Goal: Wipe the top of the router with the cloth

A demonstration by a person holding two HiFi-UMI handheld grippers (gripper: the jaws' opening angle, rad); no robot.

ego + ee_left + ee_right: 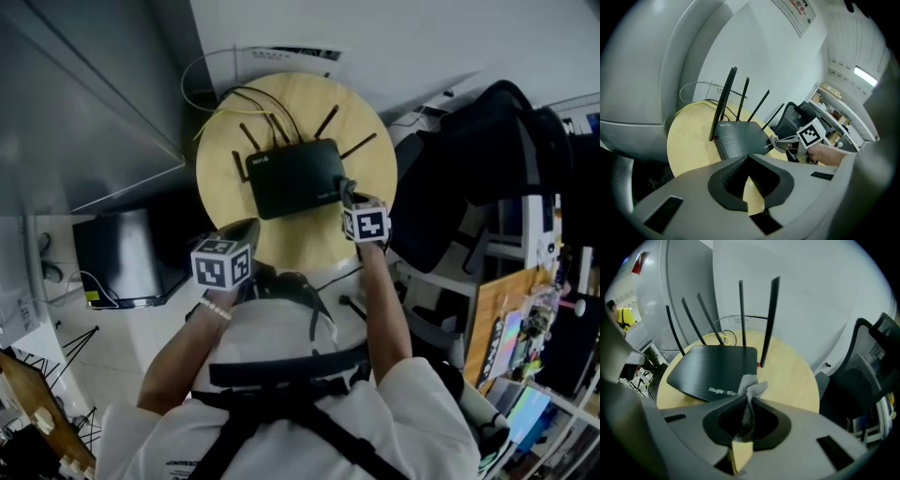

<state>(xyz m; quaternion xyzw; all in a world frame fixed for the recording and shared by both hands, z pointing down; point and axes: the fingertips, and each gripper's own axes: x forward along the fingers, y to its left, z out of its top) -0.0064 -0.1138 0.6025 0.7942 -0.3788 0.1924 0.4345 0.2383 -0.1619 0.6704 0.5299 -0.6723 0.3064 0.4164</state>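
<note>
The router (292, 176) lies flat near the middle of the round wooden surface (281, 98). Its long axis runs roughly from 9 to 3 o'clock in the head view, with the right end tipped slightly towards 2. Its antennas (771, 319) stand along the far edge at 12 o'clock. The right gripper (749, 397) is clamped on a small grey cloth (751, 386), which bunches out past the tips. It sits at the router's near right corner, at about 4 o'clock on the body. Most of the black top therefore lies from this gripper towards 10 and 11 o'clock. The cloth overlaps that corner, but I cannot tell whether it presses on the top or hangs just above it. The left gripper (749, 159) has its jaws together on nothing and sits at the surface's near edge, about 7 o'clock from the router and apart from it. The right gripper is the nearer one and holds the cloth. My judgement is that the wipe calls for a sweep from the right end towards 9 o'clock along the long axis, staying short of the antennas.
</note>
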